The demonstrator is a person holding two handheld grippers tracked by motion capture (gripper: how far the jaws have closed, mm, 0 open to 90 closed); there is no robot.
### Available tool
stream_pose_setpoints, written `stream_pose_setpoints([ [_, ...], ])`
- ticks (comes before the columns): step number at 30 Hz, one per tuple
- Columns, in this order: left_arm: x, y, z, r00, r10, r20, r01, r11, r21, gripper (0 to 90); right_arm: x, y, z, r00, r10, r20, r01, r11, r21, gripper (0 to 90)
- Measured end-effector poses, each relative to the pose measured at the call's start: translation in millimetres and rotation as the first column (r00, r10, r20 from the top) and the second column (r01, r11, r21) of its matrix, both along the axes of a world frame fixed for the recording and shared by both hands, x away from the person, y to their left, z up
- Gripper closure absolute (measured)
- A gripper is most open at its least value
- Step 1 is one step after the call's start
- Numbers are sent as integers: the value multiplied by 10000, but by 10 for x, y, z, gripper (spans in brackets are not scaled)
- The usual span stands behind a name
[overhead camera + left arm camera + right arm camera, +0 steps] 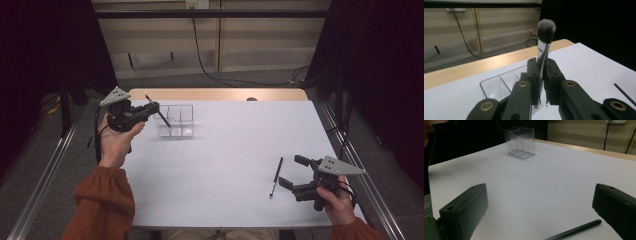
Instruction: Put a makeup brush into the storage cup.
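High view has the makeup brush (158,111) clamped in the left gripper (150,107), slanting over the near-left corner of the clear organizer (181,120) at the far left of the white table (235,150). Left gripper view confirms the grip: the jaws are pinched tight on the brush's metal ferrule, bristles up, with the organizer's empty compartments just below. So the pick-up looks done; lowering the brush into a compartment and letting go is left. Near right, a thin black pen-like stick (276,176) lies flat on the table, untouched, just left of the right gripper (292,172). That gripper's jaws stand wide apart and hold nothing, so the second item is probably still to go.
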State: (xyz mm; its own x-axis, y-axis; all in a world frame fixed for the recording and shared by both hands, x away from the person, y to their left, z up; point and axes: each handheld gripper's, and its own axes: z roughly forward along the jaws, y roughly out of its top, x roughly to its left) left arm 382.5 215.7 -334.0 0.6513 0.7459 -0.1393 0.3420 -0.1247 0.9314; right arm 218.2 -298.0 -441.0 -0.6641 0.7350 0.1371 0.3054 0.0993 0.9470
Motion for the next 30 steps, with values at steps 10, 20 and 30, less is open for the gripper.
stream_pose_setpoints([
  [10, 150, 41, 87, 9989, 460, 126, -459, 9989, -60, 841, 11, -1, -8, 9999, -77, -98, 77, 10000, 2, 0],
  [20, 266, 31, 64, 9970, 745, 193, -748, 9971, 135, 841, 12, 0, -7, 9999, -121, -96, 121, 9999, -13, 0],
  [30, 421, 25, 19, 9933, 1138, 190, -1145, 9926, 414, 841, 10, 6, -7, 9999, -124, -96, 123, 9999, -14, 0],
])
